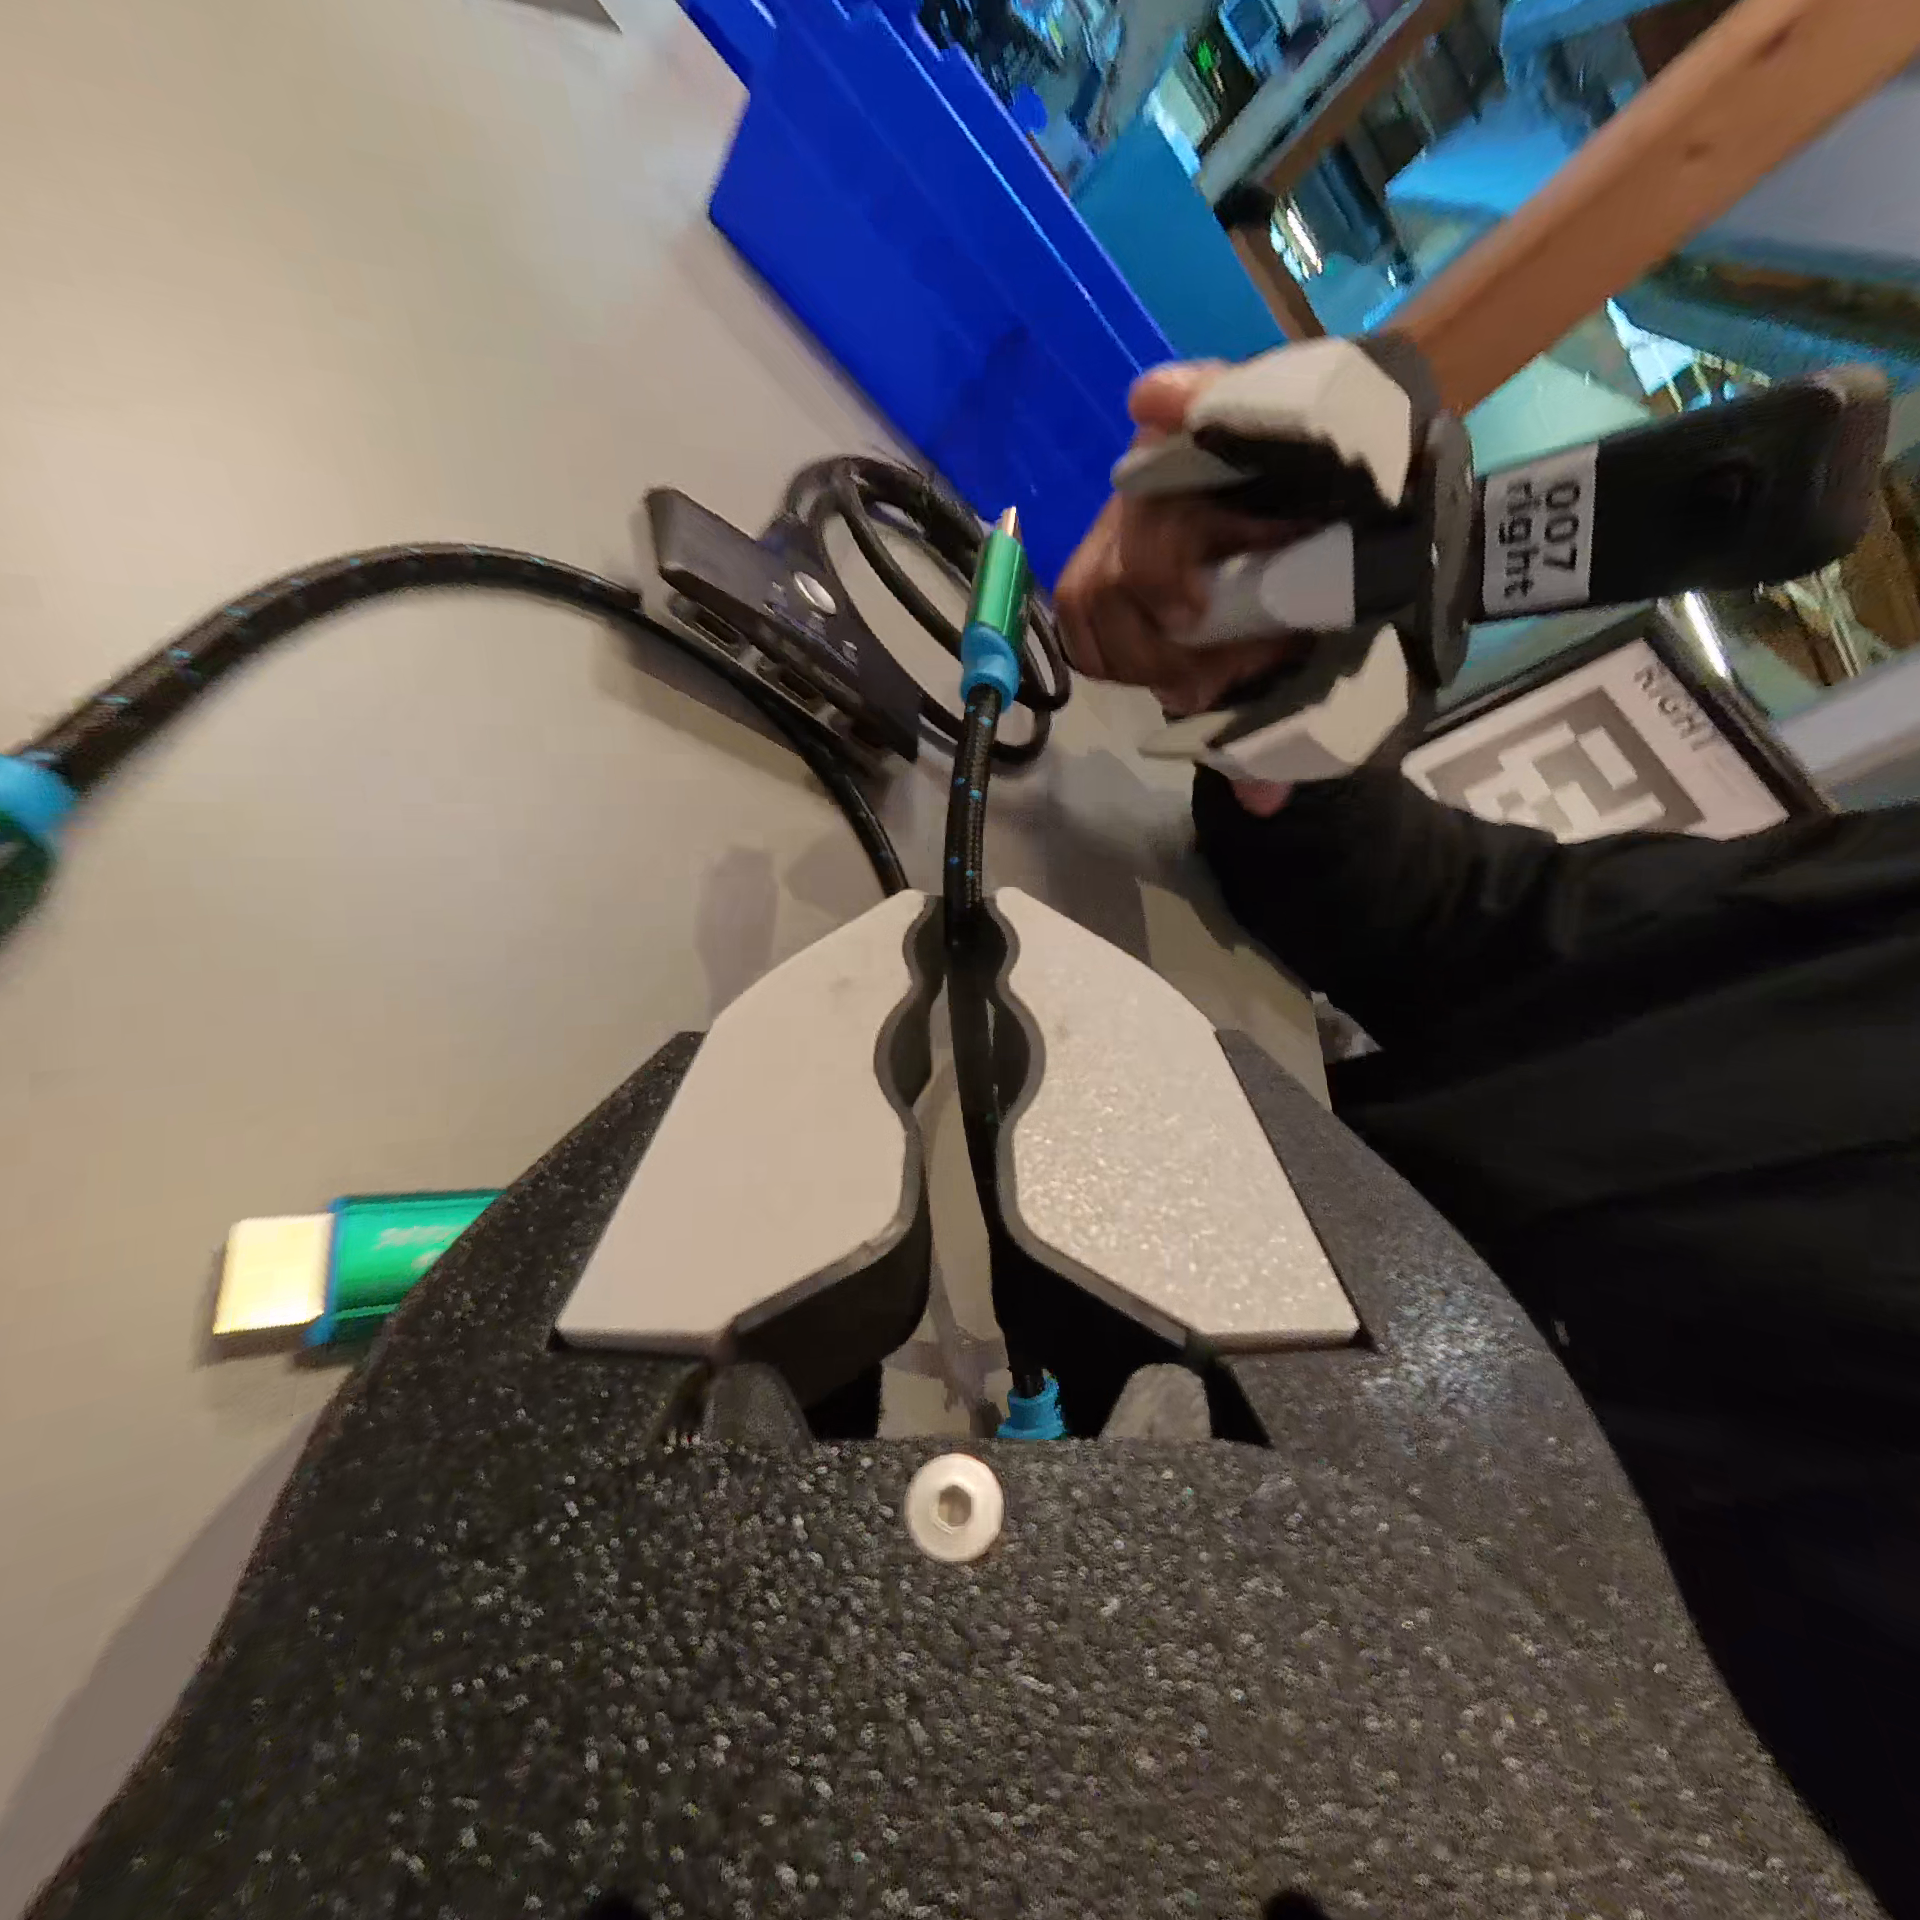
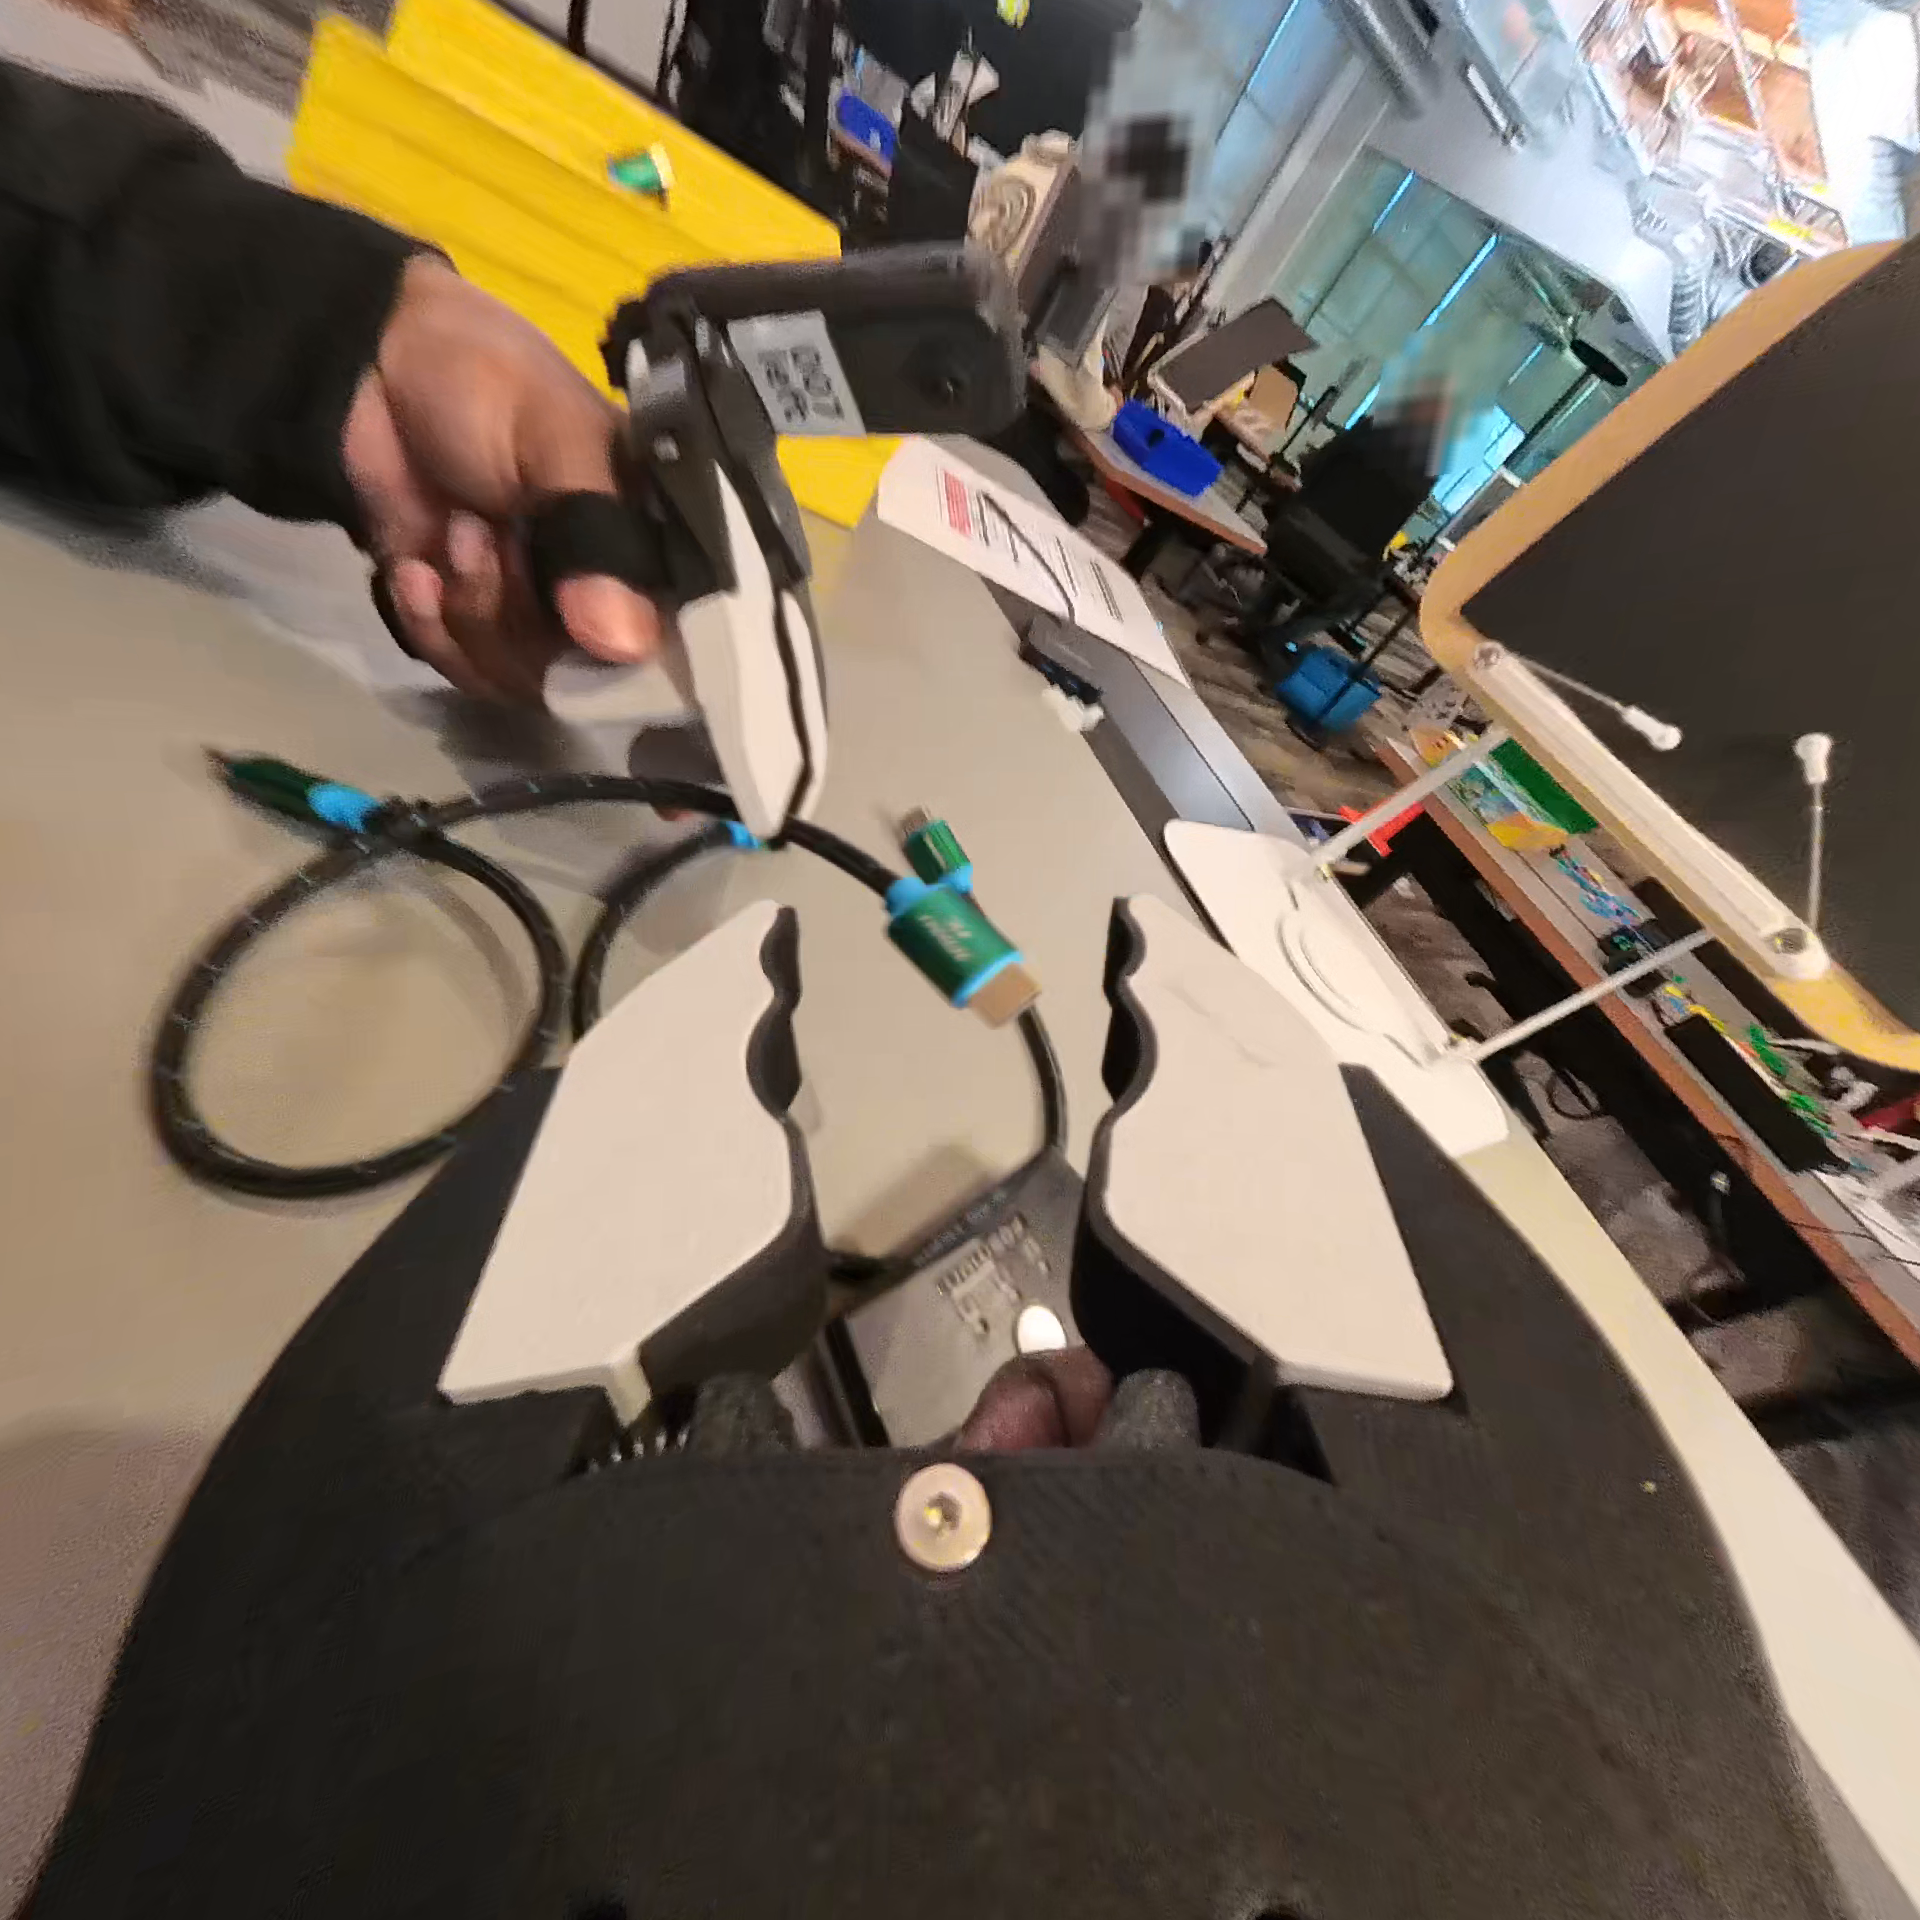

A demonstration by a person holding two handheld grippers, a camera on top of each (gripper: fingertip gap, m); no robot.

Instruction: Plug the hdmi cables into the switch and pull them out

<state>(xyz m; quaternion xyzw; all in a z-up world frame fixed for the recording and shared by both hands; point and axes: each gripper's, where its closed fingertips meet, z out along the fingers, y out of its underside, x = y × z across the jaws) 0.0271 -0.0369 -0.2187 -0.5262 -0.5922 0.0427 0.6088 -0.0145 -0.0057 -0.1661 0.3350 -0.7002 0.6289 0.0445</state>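
Note:
My left gripper (image 1: 961, 914) is shut on a black braided hdmi cable (image 1: 961, 790), a short way behind its green plug (image 1: 995, 582), which points up and forward. The black switch (image 1: 769, 613) lies on the grey table beyond it, with another cable coiled around it. Two more green plugs lie loose on the table, one (image 1: 312, 1278) at the lower left and one (image 1: 21, 831) at the far left. My right gripper (image 2: 951, 930) is open and empty; the held plug (image 2: 951, 956) hangs between its fingertips, and the switch (image 2: 935, 1320) lies beneath it. The left gripper (image 2: 769, 810) shows there too.
A blue bin (image 1: 935, 239) stands behind the switch. A yellow bin (image 2: 540, 156) is at the back left, and a paper sheet (image 2: 1029, 540) and a white stand base (image 2: 1309, 935) are near the table's right edge. A loose cable loop (image 2: 343, 997) lies to the left. There is about 8 cm between the tips of the two grippers.

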